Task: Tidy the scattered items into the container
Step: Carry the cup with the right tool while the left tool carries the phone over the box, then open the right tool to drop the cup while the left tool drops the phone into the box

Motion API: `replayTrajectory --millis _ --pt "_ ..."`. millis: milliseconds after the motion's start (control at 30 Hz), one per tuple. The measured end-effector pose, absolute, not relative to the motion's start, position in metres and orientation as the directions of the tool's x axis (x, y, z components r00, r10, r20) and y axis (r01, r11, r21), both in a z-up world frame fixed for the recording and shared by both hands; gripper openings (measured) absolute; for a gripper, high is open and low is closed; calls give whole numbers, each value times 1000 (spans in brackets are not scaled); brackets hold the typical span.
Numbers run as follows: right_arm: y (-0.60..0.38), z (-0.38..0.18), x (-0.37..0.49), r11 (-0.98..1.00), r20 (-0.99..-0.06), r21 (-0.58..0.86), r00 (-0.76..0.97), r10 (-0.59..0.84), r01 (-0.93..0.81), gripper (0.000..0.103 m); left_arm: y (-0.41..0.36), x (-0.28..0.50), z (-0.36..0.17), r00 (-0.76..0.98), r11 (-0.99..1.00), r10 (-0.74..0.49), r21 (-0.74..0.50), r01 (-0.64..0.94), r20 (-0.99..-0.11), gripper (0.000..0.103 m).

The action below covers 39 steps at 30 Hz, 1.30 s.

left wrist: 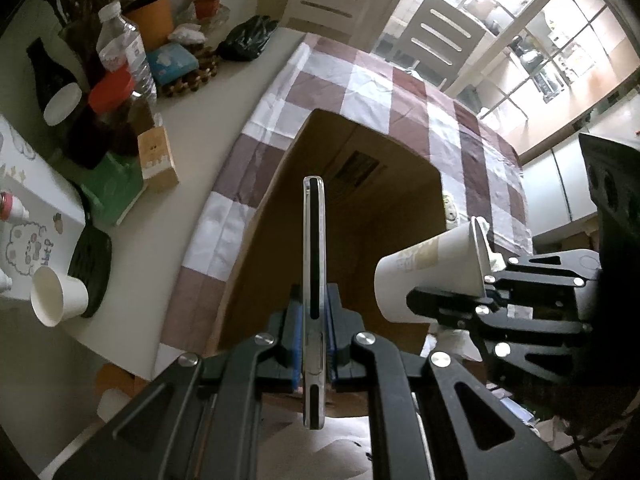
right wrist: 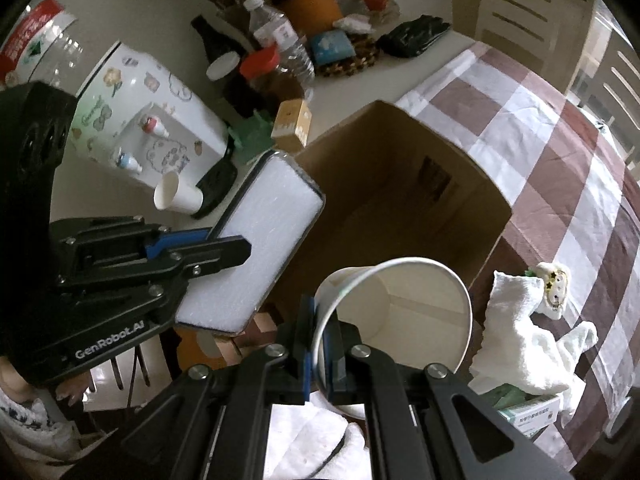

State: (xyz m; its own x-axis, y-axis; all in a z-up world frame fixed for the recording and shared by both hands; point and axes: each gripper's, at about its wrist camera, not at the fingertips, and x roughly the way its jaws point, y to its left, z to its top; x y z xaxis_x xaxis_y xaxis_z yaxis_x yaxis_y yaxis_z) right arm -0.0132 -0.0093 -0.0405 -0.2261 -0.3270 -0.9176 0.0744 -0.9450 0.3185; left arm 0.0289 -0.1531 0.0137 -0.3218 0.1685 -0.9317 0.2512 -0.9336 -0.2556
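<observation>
My left gripper (left wrist: 313, 344) is shut on a phone (left wrist: 314, 280), seen edge-on and held over the open cardboard box (left wrist: 320, 148). In the right wrist view the phone (right wrist: 260, 248) shows a white face, held by the left gripper (right wrist: 224, 246) above the box (right wrist: 400, 168). My right gripper (right wrist: 318, 354) is shut on the rim of a white paper cup (right wrist: 400, 304), held at the box's near side. In the left wrist view the cup (left wrist: 428, 272) is tilted in the right gripper (left wrist: 486, 276).
A white cloth (right wrist: 516, 332), a small toy (right wrist: 554, 286) and a green-white packet (right wrist: 528, 412) lie on the checked tablecloth (right wrist: 560, 140). Bottles, a second paper cup (right wrist: 176, 196), a decorated white dispenser (right wrist: 148, 120) and clutter stand on the white counter (left wrist: 208, 128).
</observation>
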Motion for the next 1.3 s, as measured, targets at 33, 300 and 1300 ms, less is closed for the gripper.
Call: replayTrajectory --millis 33,300,1300 --pt "-10 -42 -12 -943 -917 321 -220 -332 81 4 -152 30 12 -318 -934 165 -251 255 -934 10" --pt "-12 -47 -5 -938 -918 326 -197 -343 116 4 -140 30 5 -291 -940 134 -214 265 -947 10" --pt "-20 -55 -10 -952 -939 289 -163 -302 99 7 -142 27 -2 -275 -949 127 -198 247 -953 11"
